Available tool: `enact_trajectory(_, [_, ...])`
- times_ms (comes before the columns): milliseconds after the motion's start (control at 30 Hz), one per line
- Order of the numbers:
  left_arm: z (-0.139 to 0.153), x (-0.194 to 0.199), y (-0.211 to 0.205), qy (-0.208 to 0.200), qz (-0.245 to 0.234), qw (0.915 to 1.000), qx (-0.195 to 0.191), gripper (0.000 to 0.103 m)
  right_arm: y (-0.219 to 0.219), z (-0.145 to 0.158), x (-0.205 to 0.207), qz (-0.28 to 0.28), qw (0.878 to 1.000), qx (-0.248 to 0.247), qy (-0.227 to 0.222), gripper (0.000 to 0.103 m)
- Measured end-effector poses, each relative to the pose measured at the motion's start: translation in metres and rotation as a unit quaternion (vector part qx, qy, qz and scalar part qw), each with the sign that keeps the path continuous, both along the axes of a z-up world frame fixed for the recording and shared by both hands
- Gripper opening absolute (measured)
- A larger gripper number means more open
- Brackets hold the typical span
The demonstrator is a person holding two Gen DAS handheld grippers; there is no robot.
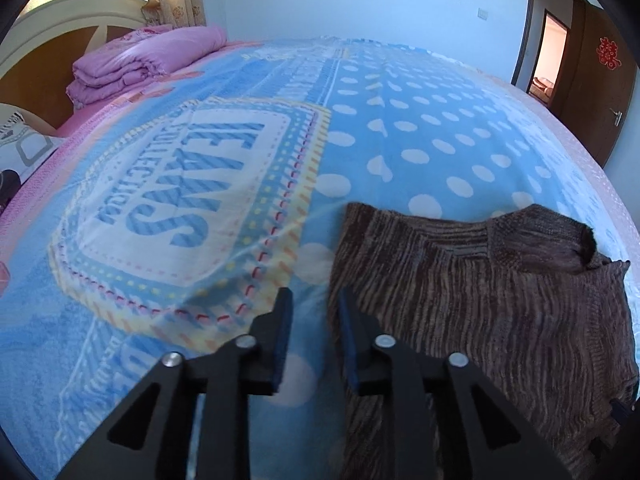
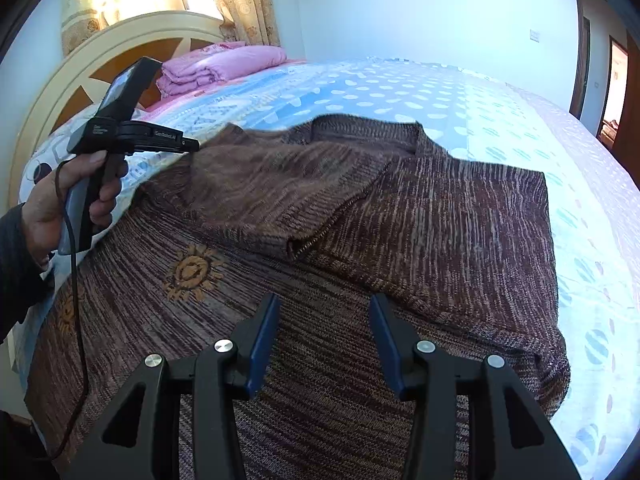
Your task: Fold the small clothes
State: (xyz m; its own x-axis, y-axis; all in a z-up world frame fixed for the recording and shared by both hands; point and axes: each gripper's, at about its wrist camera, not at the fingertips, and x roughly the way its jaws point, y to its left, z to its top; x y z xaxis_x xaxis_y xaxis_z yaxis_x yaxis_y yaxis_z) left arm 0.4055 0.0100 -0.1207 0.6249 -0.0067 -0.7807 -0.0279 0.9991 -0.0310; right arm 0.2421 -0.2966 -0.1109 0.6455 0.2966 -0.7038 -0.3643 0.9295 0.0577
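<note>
Brown knit sweater (image 2: 400,216) lies partly folded near the bed's (image 1: 400,128) near edge; left gripper (image 1: 312,320) and right gripper (image 2: 324,336) hover, jaws released, so pinch the hem squarely before folding.

Coarse matt brown knit sweater (image 2: 440,220) lies on a soft, fleecy blanket (image 1: 400,140).

L gripper (image 1: 314,300): jaws parted w/ a narrow gap, nothing between the pads, pointing fwd over the bed's near edge. In the R wrist view it's held up at left by the person's left hand (image 2: 60,204), fingers wrapped round the grip, dark sleeve at wrist. R gripper (image 2: 324,308): jaws wide apart, empty, angled down, near the bed's near edge.
</note>
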Motion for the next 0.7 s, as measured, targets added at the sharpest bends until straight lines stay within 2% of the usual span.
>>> enact_trajectory(100, [0.012,-0.025,-0.002,-0.022,-0.022,0.9994,0.012,0.049,0.010,0.014,-0.002,0.014,1.000,0.009,-0.013,0.050])
enact_trajectory(133, [0.012,-0.034,-0.004,-0.029,-0.031,0.9989,0.021,0.060,0.016,0.018,0.000,0.023,1.000,0.008,-0.016,0.052])
enact_trajectory(167, [0.009,-0.043,-0.008,-0.028,-0.040,0.9977,0.047,0.062,0.026,0.023,0.003,0.033,0.999,0.003,-0.020,0.054])
enact_trajectory(267, [-0.011,-0.053,-0.008,0.008,-0.049,0.9951,0.085,0.062,0.052,0.027,0.018,0.059,0.998,0.001,-0.021,0.054])
enact_trajectory(333, [-0.018,-0.061,-0.001,0.003,-0.041,0.9951,0.090,0.064,0.065,0.014,0.034,0.066,0.998,-0.008,0.015,0.055])
enact_trajectory(400, [-0.020,-0.065,0.011,0.006,-0.025,0.9945,0.101,0.064,0.074,-0.010,0.046,0.056,0.997,-0.036,0.049,0.055])
enact_trajectory(433, [-0.021,-0.065,0.017,0.015,-0.010,0.9942,0.106,0.065,0.077,-0.012,0.042,0.059,0.996,-0.049,0.038,0.055])
enact_trajectory(500, [-0.022,-0.066,0.029,0.025,-0.007,0.9968,0.075,0.065,0.079,-0.006,0.031,0.063,0.996,-0.059,0.034,0.055])
enact_trajectory(533, [-0.019,-0.067,0.032,0.021,-0.008,0.9974,0.068,0.064,0.076,-0.001,0.026,0.065,0.996,-0.049,0.033,0.055])
enact_trajectory(633, [-0.001,-0.073,0.033,-0.015,-0.002,0.9976,0.067,0.062,0.065,0.014,0.016,0.066,0.997,-0.032,0.009,0.055])
enact_trajectory(700, [0.010,-0.070,0.027,-0.034,-0.010,0.9982,0.048,0.062,0.063,0.022,0.018,0.058,0.997,-0.041,-0.005,0.055])
